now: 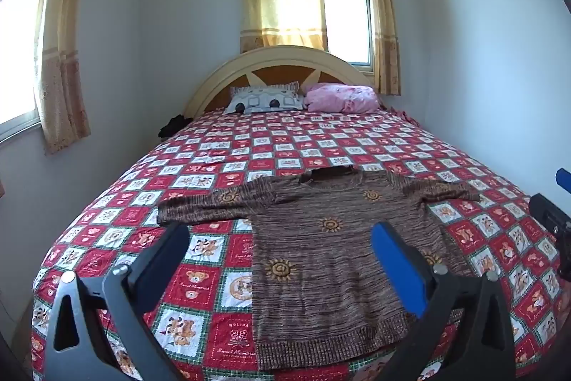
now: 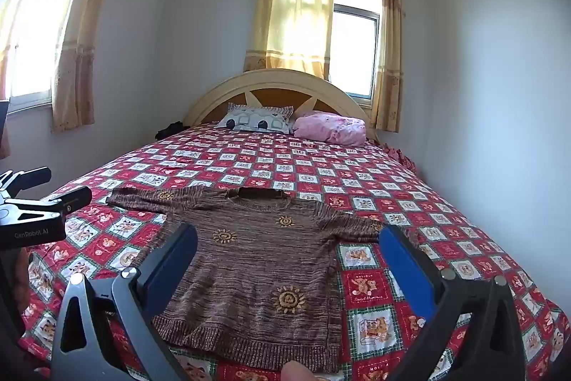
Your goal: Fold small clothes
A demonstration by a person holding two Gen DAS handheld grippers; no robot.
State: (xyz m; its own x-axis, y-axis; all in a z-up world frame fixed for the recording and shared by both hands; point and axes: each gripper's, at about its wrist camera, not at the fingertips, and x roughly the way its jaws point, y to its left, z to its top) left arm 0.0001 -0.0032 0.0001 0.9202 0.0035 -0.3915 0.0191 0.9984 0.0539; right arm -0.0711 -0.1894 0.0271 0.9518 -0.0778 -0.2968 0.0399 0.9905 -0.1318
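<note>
1 brown knit sweater (image 1: 321, 249) with sun motifs lies flat, front up, on the near half of the bed (image 1: 410, 145), sleeves spread left and right, hem at the near edge. Its red bear-print bedspread (image 2: 392, 188) carries nothing else nearby. At the far end, against the arched headboard (image 1: 278, 59), sit a grey patterned pillow (image 1: 266, 99) and, right of it, a pink bundle (image 1: 342, 99). Left gripper (image 1: 282, 234) and right gripper (image 2: 289, 238) both hover above the sweater, jaws spread fully wide, holding nothing. A fingertip (image 2: 294, 372) shows at the near edge of the right view.
</note>
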